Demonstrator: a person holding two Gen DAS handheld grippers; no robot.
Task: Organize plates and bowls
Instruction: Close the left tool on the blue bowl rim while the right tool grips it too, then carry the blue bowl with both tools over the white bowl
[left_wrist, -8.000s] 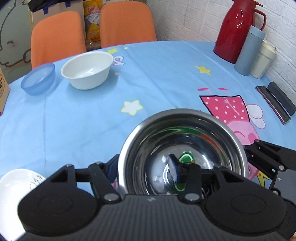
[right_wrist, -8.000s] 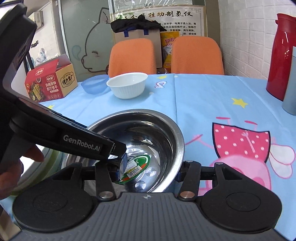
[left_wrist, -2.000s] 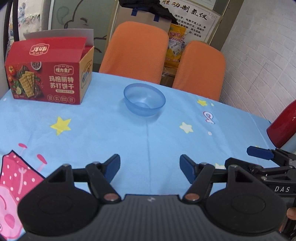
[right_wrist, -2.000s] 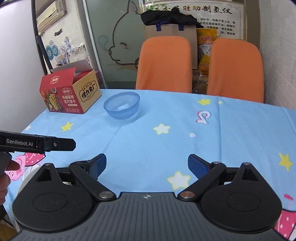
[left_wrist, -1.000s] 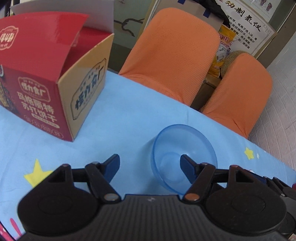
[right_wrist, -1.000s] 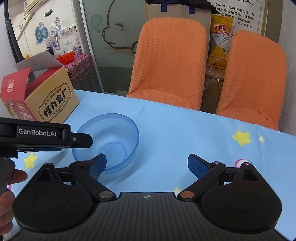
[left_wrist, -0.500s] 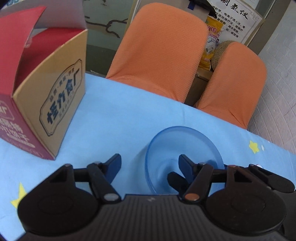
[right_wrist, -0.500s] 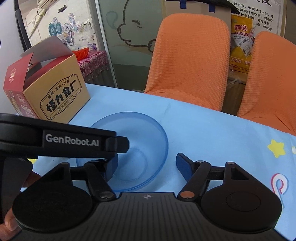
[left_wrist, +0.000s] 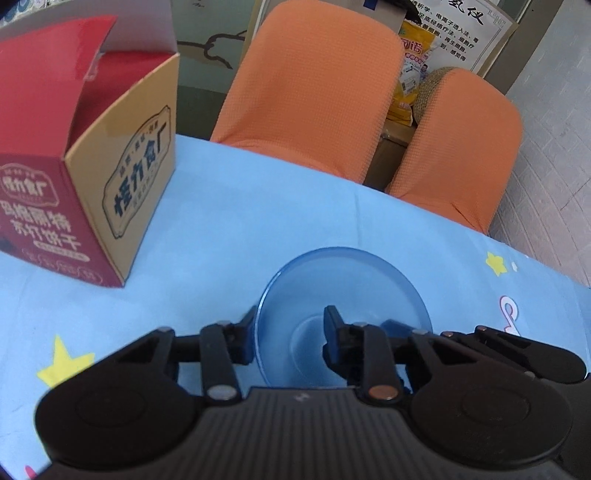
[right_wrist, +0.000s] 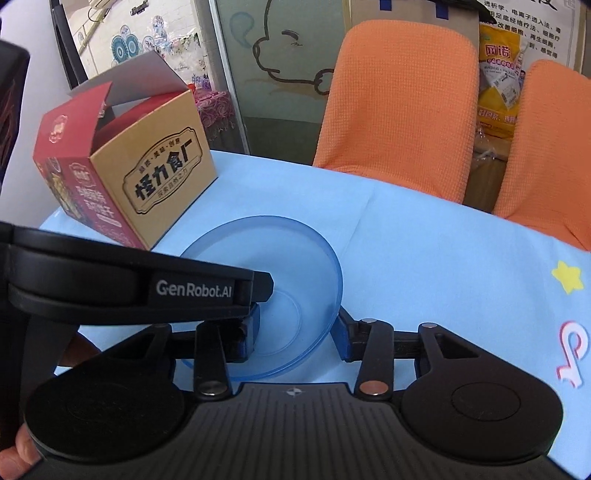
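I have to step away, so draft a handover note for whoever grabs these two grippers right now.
Left gripper: part open, straddling the left wall of the blue bowl, one finger inside, one outside; not clamped.
Right gripper: likewise on the bowl's right wall.
Bowl: upright, empty, on the table near the red box.
Done: both grippers are set at the bowl.
Left: grip, lift and put it away; no other dishes in view.
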